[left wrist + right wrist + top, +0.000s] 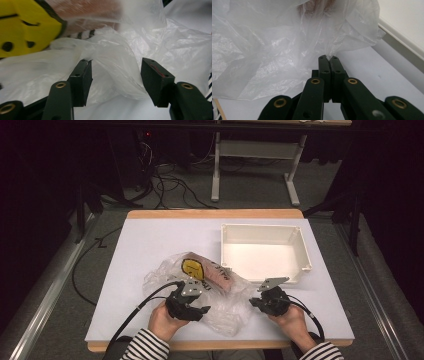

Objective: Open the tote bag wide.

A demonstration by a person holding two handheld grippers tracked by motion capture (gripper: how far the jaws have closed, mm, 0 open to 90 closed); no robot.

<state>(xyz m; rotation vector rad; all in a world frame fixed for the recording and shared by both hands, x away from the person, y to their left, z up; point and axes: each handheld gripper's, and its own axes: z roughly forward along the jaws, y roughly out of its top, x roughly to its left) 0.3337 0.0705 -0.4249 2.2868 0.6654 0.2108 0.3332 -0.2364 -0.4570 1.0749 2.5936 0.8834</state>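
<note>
A crumpled clear plastic bag [200, 292] is spread on the pale worktop [145, 245], toward its near edge and between the two hands. Inside the bag, at its far part, a pinkish package [215, 270] with a yellow end bearing black marks is seen through the film; in the left gripper view that yellow end [25, 30] is shown at the upper left, behind the plastic. The left gripper [192, 302] is held in the person's left hand [162, 320] at the near left side of the bag. Its jaws are parted, and a raised fold of the bag [117, 72] is seen standing between them, with a gap left on each side, so the plastic is not pressed by the pads. The right gripper [262, 302] is held in the right hand [290, 317] at the bag's near right edge. Its jaws are clenched together, and a thin pinch of the bag's edge [329, 53] is caught at their tips, the film being drawn up from there. A white open bin [305, 255] is placed on the far right part of the worktop, just beyond the bag and well clear of the left gripper; its rim [402, 37] is shown at the right in the right gripper view. Striped sleeves [145, 347] are visible at the bottom of the high view.
</note>
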